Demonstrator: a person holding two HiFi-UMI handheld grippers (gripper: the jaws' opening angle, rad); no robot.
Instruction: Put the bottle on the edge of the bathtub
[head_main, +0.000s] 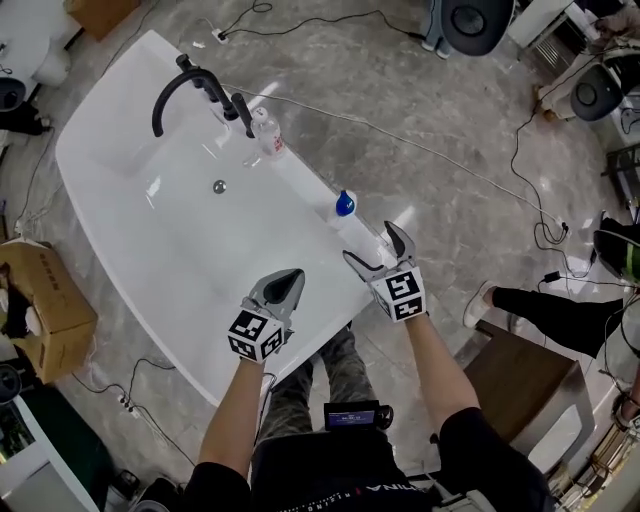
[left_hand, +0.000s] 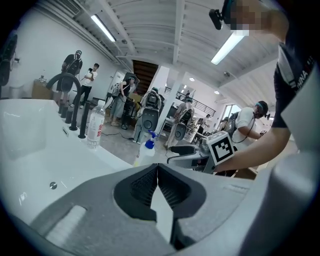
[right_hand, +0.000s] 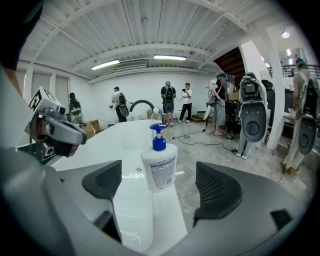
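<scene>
Right gripper (right_hand: 160, 192): jaws wide apart, nothing held. In its own view the white plastic pump bottle with the blue dispenser head (right_hand: 160, 167) stands upright just ahead, centred in the gap and touching neither jaw. Bottle rests on the narrow flat rim of the glossy white bathtub (right_hand: 167, 222), on the side nearest the person. Head view agrees: bottle (head_main: 350, 222) on the rim (head_main: 300, 183), right gripper (head_main: 370, 243) just behind it. Left gripper (left_hand: 158, 172): jaws closed together, empty, hanging over the basin (head_main: 288, 283). Judgement: placement looks done, only the retreat is left. To do it well, keep the jaws fully spread and draw straight back along the rim line, no sideways drift. The ledge is narrow and probably slick, so a brush from either jaw could tip the bottle to the floor or into the tub. Left gripper is not needed.
</scene>
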